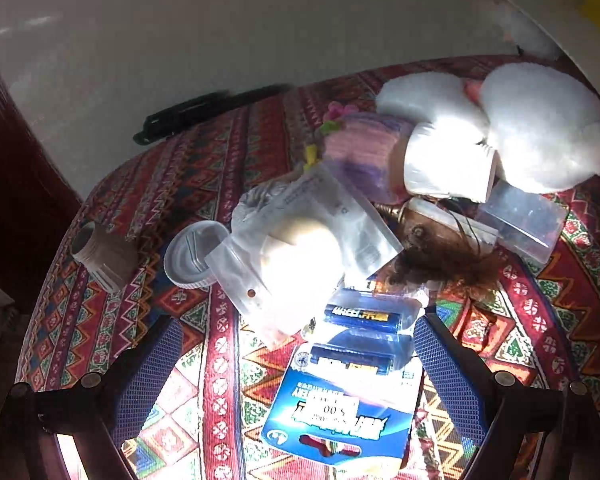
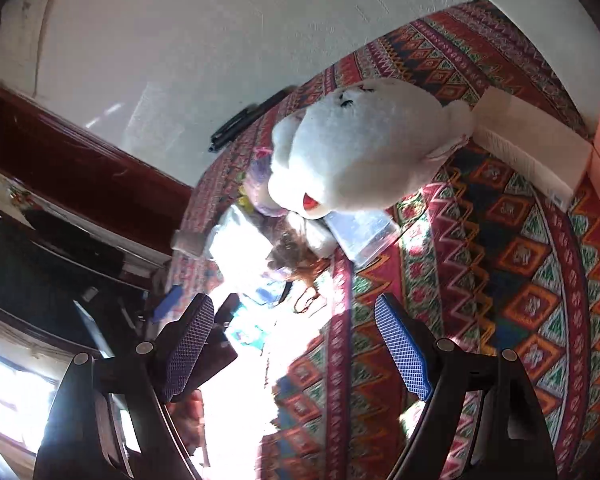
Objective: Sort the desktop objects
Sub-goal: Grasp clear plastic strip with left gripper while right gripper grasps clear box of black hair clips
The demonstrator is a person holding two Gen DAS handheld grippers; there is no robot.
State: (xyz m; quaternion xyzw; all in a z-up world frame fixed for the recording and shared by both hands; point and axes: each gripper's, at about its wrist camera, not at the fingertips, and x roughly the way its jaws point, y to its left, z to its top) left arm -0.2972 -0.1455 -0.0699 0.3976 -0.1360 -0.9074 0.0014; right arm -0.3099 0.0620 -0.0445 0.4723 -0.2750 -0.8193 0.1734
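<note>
A blue battery pack [image 1: 348,380] lies on the patterned tablecloth [image 1: 148,200], between the blue-padded fingers of my open left gripper [image 1: 296,344]. Just beyond it sit a clear zip bag [image 1: 300,248] with a pale round thing inside, a white lid [image 1: 192,256], a brown cylinder [image 1: 104,256], a tuft of brown hair [image 1: 440,264], a clear plastic box [image 1: 520,220] and a white plush toy [image 1: 540,128]. My right gripper [image 2: 296,340] hovers open and empty above the cloth, short of the white plush toy [image 2: 360,148] and the clear box [image 2: 364,236].
A black pen [image 1: 204,112] rests at the table's far edge against the white wall. A white cardboard box [image 2: 532,148] stands at the right by the wall. Dark wooden furniture [image 2: 80,176] lies off the table's left edge. Bare cloth [image 2: 500,280] stretches on the right.
</note>
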